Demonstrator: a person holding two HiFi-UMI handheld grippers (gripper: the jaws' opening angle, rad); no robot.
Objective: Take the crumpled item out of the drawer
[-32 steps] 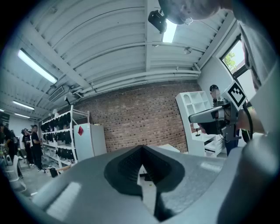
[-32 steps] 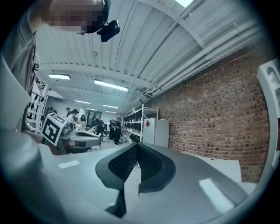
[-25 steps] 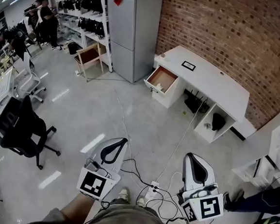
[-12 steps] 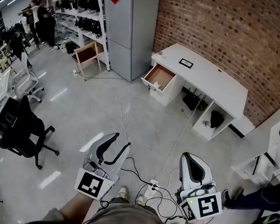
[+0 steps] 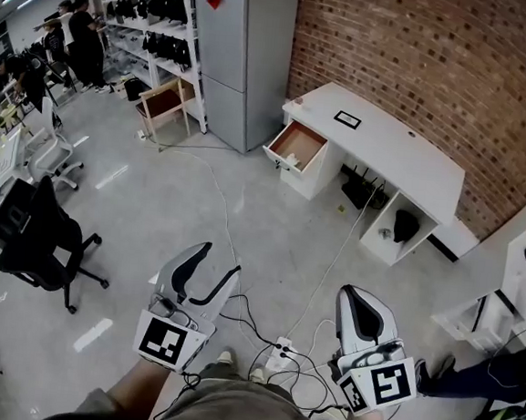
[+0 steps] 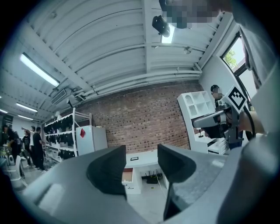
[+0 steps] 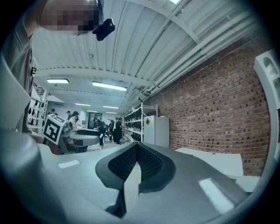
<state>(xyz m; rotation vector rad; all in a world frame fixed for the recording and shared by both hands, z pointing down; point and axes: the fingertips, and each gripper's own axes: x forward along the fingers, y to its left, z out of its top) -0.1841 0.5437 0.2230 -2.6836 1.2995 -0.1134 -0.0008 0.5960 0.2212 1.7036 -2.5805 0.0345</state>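
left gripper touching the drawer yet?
Apart. The head view shows the left gripper, jaws open, low in the frame, while the open drawer sits at the white desk, across a wide stretch of floor.

The desk [image 5: 405,153] stands against the brick wall [image 5: 423,54] in the upper right of the head view, with its drawer [image 5: 296,146] pulled out at the desk's left end. The fridge [image 5: 244,57] stands just left of the drawer, and shelves [image 5: 160,22] run further left. An office chair [image 5: 32,230] sits at the left edge. At the bottom, the left gripper [image 5: 220,257] and right gripper [image 5: 358,295] flank cables [image 5: 278,348] on the floor
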